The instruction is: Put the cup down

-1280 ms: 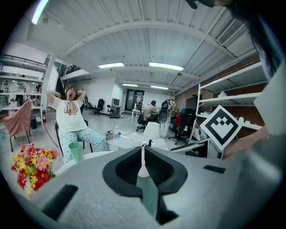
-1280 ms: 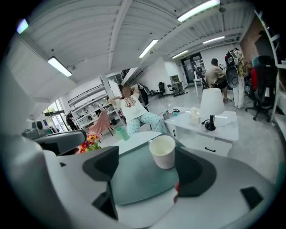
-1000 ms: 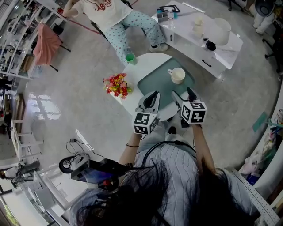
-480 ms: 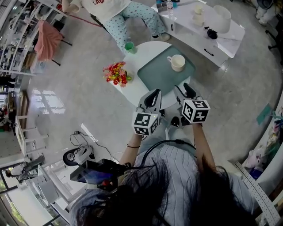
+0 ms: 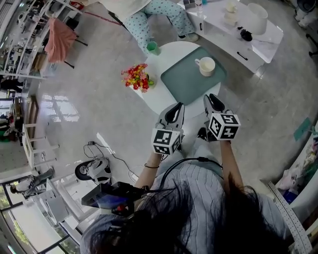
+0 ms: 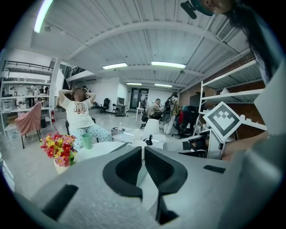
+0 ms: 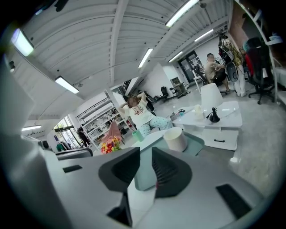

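A white cup (image 5: 207,66) stands upright on the green tray (image 5: 186,82) on the round white table (image 5: 161,101); the right gripper view also shows the cup (image 7: 175,139), well beyond the jaws. My right gripper (image 5: 213,101) hangs near the table's front edge, short of the cup. Its jaws are closing to a slim gap with nothing between them (image 7: 146,163). My left gripper (image 5: 175,110) hangs beside it over the table's near rim, its pads almost touching and holding nothing (image 6: 143,154).
A bunch of red and yellow flowers (image 5: 137,78) and a green cup (image 5: 152,47) stand on the table's left and far side. A seated person (image 5: 159,10) is just behind the table. A low white table (image 5: 243,25) with white vessels lies to the far right.
My right gripper's jaws have drawn together from wide apart. Both grippers have pulled back toward me, away from the cup, which stays on the tray.
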A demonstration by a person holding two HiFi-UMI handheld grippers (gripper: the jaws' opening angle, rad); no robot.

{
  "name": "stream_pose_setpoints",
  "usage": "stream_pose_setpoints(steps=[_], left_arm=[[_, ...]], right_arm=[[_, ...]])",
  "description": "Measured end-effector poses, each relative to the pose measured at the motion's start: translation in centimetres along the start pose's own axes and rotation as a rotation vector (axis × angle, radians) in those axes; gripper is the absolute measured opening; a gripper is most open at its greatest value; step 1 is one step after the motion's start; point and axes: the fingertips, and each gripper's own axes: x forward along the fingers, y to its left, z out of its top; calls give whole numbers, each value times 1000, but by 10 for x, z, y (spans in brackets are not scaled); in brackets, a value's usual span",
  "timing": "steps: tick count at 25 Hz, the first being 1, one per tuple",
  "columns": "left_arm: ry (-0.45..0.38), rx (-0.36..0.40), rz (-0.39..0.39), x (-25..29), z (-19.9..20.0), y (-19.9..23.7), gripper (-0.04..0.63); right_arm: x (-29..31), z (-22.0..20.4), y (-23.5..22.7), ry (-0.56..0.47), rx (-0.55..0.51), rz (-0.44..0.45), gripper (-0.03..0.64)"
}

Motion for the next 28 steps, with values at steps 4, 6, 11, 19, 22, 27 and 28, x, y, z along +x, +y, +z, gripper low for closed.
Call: stream_pose_setpoints(steps=[4, 6, 11, 19, 22, 27, 28], left_arm=[[10, 5, 5, -11, -9, 5, 20], [4, -3, 9, -19, -11, 9, 20], [-28, -15, 11, -43, -11, 20, 20], [-70, -31, -36, -94, -18, 39, 20], [-79, -28, -65, -114, -23, 43, 20], [-92, -23, -107, -151, -35, 48, 20], [-93, -20, -115, -158, -38, 48, 20]], right_arm=[[-3, -7, 8, -1, 17, 7, 89], [-5, -12, 14, 0, 10, 2, 84], [-11, -23, 45, -2, -21, 3, 80], [-27, -44, 108, -31, -60, -11, 73], [-35, -56, 131, -40, -62, -18, 71], [-51, -79, 168, -64, -51, -27, 69], [-55, -83, 175, -69, -52, -29, 69]])
